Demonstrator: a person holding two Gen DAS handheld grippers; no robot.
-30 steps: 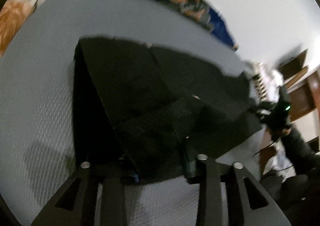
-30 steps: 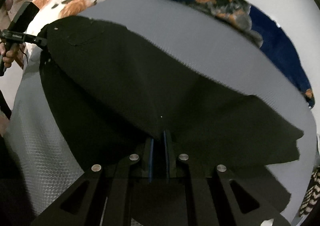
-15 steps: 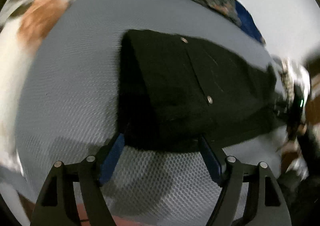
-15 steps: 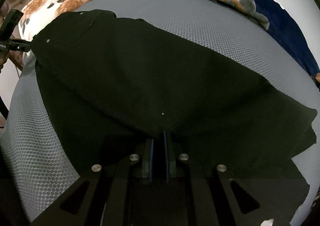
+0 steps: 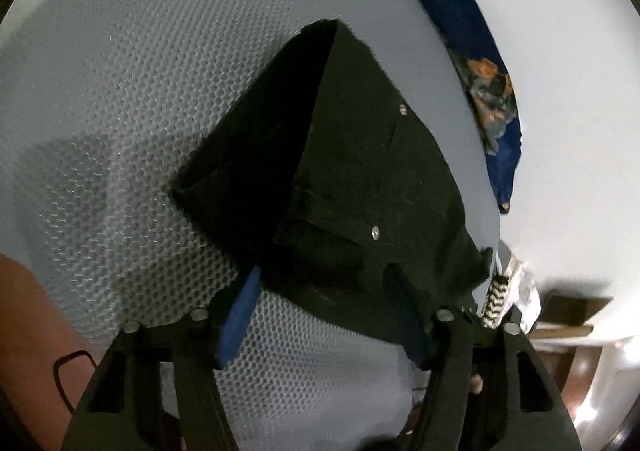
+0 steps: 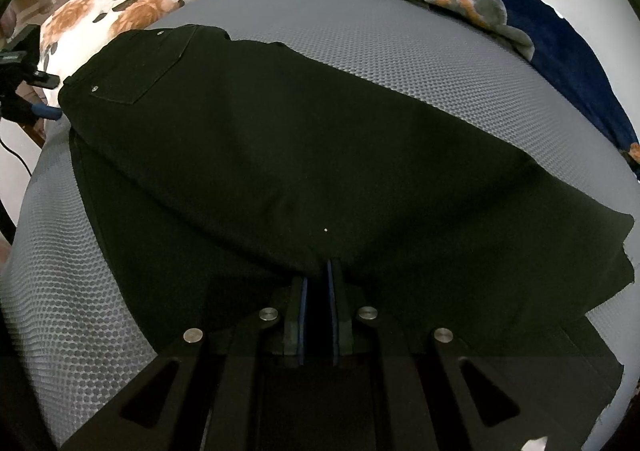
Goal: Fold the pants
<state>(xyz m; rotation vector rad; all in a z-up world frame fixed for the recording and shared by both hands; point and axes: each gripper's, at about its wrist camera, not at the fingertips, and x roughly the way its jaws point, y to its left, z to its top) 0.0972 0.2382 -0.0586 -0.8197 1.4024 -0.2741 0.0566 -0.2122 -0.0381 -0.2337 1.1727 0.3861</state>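
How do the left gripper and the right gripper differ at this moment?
The left gripper has its jaws wide apart, while the right gripper has them almost closed. The left gripper grips nothing, its fingers flanking the waist end of the black pants; the right gripper pinches a fold of them. Both have blue finger pads.

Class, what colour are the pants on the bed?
Black pants, seen best in the right wrist view.

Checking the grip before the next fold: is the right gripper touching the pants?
Touching. Right wrist view: right gripper is shut on the black pants.
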